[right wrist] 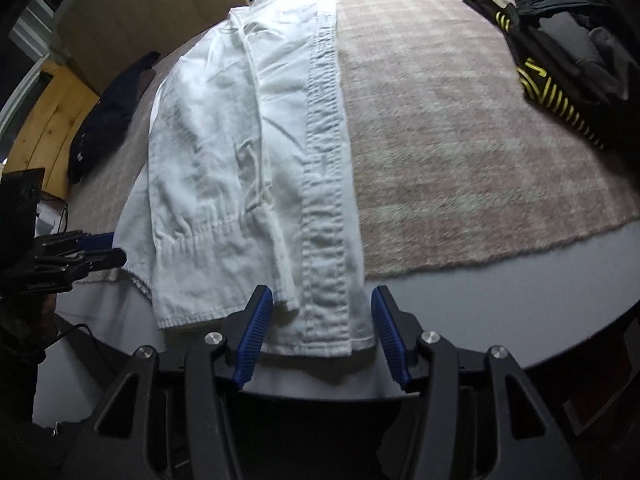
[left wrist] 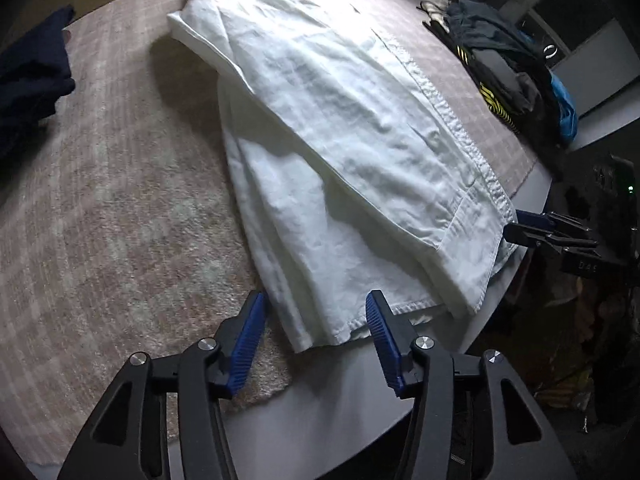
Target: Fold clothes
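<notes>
A white shirt [left wrist: 340, 120] lies folded lengthwise on a pinkish checked rug [left wrist: 100, 200], with its hem reaching the near table edge. In the left wrist view my left gripper [left wrist: 316, 296] is open, its blue pads either side of the hem's left corner without pressing it. My right gripper [left wrist: 536, 228] shows at the hem's right corner. In the right wrist view the shirt [right wrist: 248, 160] runs away from me, button placket on its right side. My right gripper [right wrist: 322, 292] is open and straddles the placket end of the hem. The left gripper [right wrist: 92, 248] is at the far left.
A pile of dark clothes with yellow stripes [left wrist: 512, 72] [right wrist: 560, 60] lies on the rug's right side. A navy garment [left wrist: 32, 76] [right wrist: 108, 116] lies at the left. The grey table [left wrist: 340, 400] [right wrist: 520, 280] ends just below the hem.
</notes>
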`<control>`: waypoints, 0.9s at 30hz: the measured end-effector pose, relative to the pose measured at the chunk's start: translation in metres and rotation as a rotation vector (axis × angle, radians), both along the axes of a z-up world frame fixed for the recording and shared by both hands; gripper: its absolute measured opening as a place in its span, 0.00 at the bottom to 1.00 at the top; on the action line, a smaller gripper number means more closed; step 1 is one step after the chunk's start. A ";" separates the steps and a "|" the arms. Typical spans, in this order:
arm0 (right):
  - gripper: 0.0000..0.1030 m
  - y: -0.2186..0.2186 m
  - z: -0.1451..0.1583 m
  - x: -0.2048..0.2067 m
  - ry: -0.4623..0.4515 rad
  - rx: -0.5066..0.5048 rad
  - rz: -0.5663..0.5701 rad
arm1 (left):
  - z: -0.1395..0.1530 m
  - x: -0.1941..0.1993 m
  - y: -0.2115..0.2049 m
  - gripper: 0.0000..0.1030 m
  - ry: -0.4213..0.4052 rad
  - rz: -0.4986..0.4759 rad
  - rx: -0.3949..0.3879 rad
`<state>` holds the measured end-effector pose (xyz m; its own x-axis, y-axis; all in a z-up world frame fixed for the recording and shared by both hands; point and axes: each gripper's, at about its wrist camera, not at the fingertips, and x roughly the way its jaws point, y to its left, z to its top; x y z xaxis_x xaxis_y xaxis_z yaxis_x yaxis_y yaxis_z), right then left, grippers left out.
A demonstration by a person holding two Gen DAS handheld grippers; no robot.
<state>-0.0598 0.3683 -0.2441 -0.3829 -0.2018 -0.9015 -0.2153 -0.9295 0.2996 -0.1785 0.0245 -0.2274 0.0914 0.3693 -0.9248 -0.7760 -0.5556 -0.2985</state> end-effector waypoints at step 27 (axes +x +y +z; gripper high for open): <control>0.04 0.093 0.066 -0.031 0.174 -0.637 -0.094 | 0.069 -0.061 -0.027 0.04 -0.251 0.216 0.367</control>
